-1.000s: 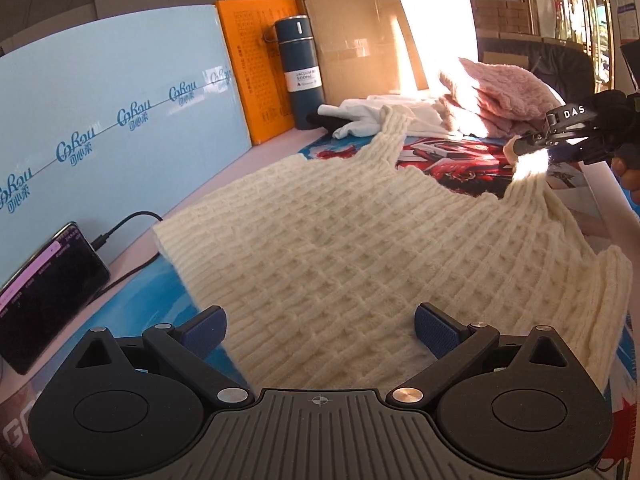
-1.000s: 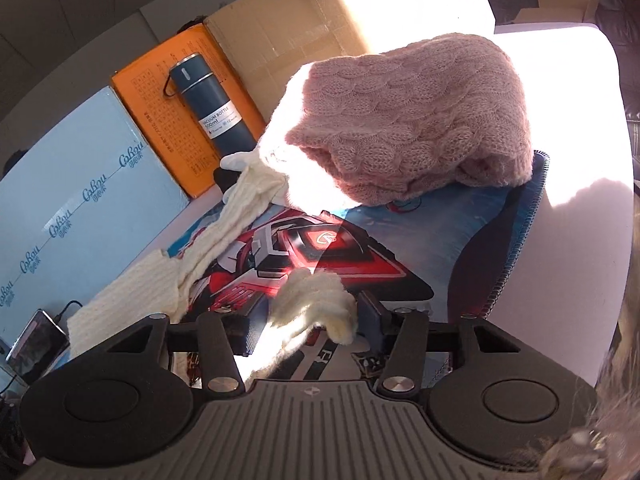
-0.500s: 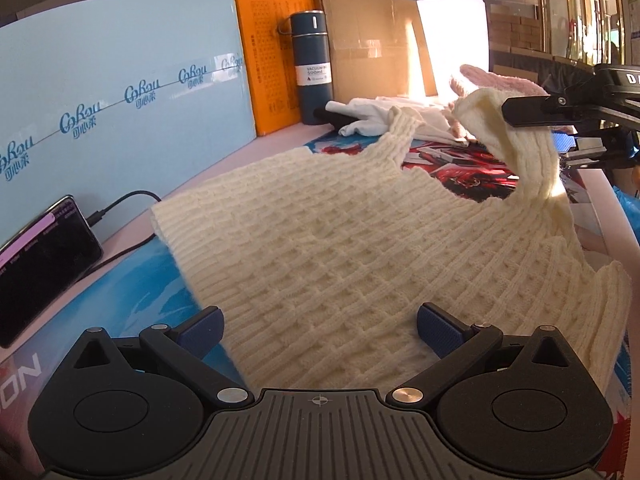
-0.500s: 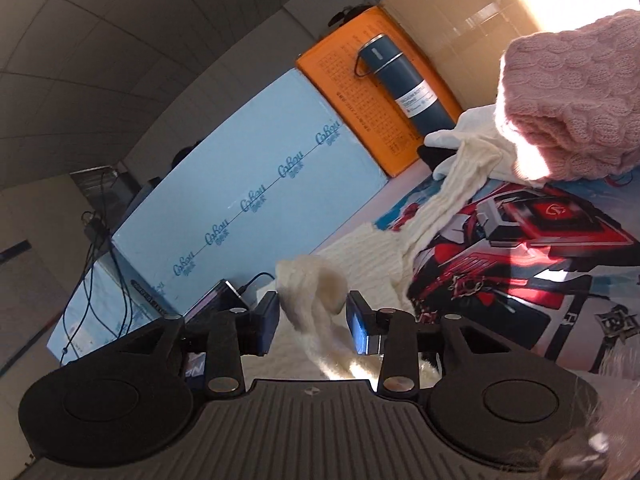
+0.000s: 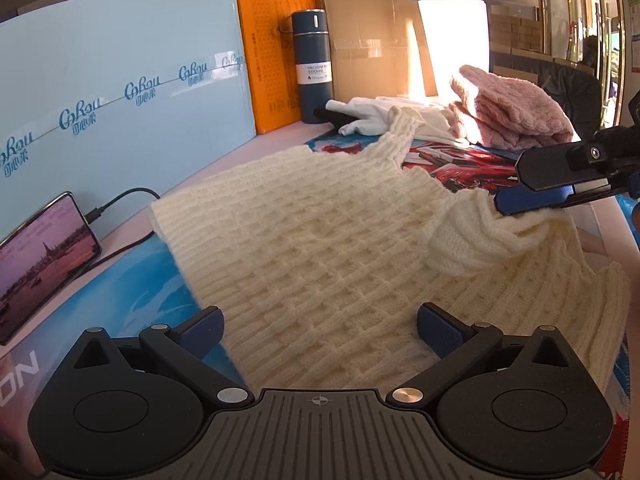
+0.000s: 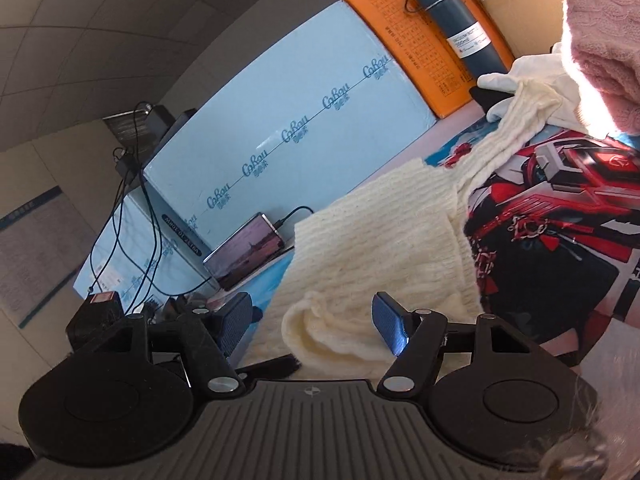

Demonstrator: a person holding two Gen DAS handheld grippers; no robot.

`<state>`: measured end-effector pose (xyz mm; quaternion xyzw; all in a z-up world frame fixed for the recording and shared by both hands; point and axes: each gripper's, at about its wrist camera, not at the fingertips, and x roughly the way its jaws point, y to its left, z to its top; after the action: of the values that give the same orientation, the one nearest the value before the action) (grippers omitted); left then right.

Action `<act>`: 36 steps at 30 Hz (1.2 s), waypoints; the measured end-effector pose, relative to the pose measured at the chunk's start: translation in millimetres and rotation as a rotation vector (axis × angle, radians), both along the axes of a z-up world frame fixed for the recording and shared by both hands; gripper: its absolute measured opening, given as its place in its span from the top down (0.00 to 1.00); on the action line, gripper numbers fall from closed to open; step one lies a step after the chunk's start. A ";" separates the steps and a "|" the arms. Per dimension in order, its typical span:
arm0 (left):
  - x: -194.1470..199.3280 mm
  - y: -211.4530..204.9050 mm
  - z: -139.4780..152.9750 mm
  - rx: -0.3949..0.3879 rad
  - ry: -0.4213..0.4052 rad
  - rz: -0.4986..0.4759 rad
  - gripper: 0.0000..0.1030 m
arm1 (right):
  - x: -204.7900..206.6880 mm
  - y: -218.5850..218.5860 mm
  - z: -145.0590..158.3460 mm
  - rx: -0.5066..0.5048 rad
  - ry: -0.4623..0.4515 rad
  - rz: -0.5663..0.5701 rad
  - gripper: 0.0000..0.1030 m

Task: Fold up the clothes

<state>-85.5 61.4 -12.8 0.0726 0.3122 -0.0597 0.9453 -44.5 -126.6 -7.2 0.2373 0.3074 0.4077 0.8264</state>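
A cream knit sweater [image 5: 312, 248] lies spread on the table, its far sleeve [image 5: 400, 132] stretched toward the back. Its near sleeve [image 5: 468, 236] is folded over onto the body. My left gripper [image 5: 318, 330] is open, hovering over the sweater's hem. My right gripper [image 6: 316, 324] is open, with the sleeve's cuff [image 6: 332, 336] lying loose between its jaws. The right gripper also shows at the right edge of the left wrist view [image 5: 560, 184], just above the folded sleeve. The sweater body shows in the right wrist view [image 6: 380, 232].
A pink knit garment [image 5: 512, 108] and white cloth [image 5: 372, 116] lie at the back. A blue flask [image 5: 311, 64], orange board [image 5: 268, 52] and light blue panel [image 5: 120, 92] stand along the wall. A phone [image 5: 40, 260] on a cable lies at left.
My right gripper carried the near sleeve up and across onto the sweater body, then opened and let the cuff go. The left gripper stayed open over the hem.
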 end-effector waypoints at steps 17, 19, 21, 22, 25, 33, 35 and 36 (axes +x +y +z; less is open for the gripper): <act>1.4 4.0 -0.6 -0.032 0.010 0.001 0.00 | 30.4 -21.7 17.7 -0.020 -0.036 -0.244 0.31; 3.1 7.6 -1.0 -0.056 0.019 0.002 0.00 | 51.3 -29.7 18.6 -0.066 -0.014 -0.364 0.31; 4.4 10.8 -1.8 -0.075 0.026 0.005 0.00 | 77.0 -33.9 16.9 -0.100 0.031 -0.445 0.31; 4.8 11.7 -2.1 -0.081 0.028 0.006 0.00 | 90.2 -35.7 15.9 -0.115 0.055 -0.478 0.31; 5.0 11.1 -2.2 -0.077 0.028 0.006 0.00 | 130.0 -34.6 10.3 -0.165 0.134 -0.554 0.32; 4.8 10.9 -1.6 -0.079 0.028 0.007 0.00 | 188.7 -27.1 -19.0 -0.212 0.209 -0.719 0.57; 5.2 11.2 -1.6 -0.082 0.029 0.007 0.00 | 191.9 -23.1 -22.7 -0.212 0.198 -0.711 0.68; 5.5 11.4 -1.6 -0.083 0.030 0.007 0.00 | 192.0 -20.8 -24.7 -0.207 0.191 -0.695 0.77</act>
<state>-80.0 72.8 -14.5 0.0311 0.3236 -0.0704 0.9431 147.4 -147.4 -31.9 0.2796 0.3240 0.0456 0.9026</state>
